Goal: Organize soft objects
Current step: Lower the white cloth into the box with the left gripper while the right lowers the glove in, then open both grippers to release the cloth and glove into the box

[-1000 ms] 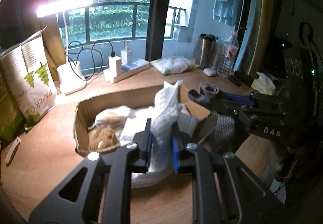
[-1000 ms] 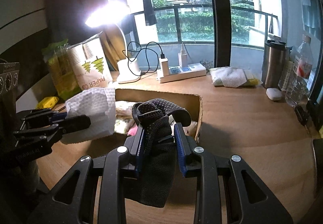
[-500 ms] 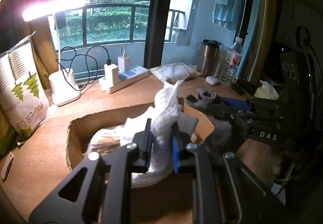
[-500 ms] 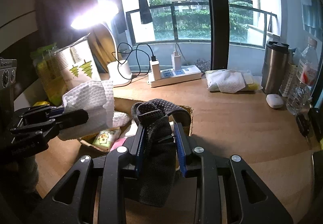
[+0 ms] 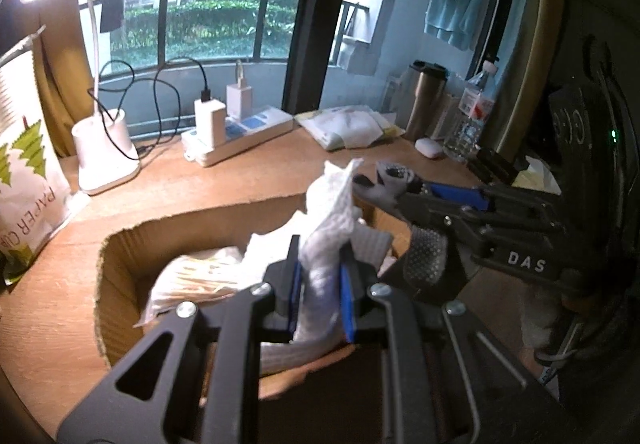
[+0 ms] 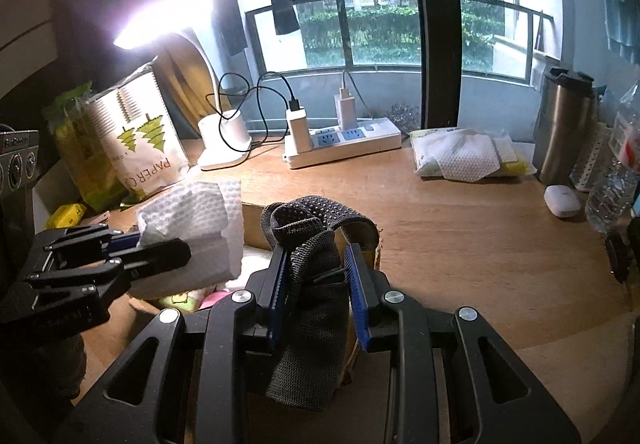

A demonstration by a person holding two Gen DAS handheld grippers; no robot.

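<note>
While some soft items already lie in the cardboard box [image 5: 120, 264], the left gripper [image 5: 318, 284] jaws hold a white cloth [image 5: 332, 211] and the right gripper [image 6: 316, 284] jaws hold a dark knitted cloth [image 6: 308, 308] above it, both not yet put in.

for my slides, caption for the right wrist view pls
Right gripper holding a dark knit cloth beside the cardboard box.

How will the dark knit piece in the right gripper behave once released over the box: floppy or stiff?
Likely floppy: the dark knit piece folds over above the right gripper and hangs slack below it. Probably light for its size, since a narrow pinch carries it. The textured weave looks grippy, so it should drop and slump into the cardboard box rather than slide or roll.
</note>
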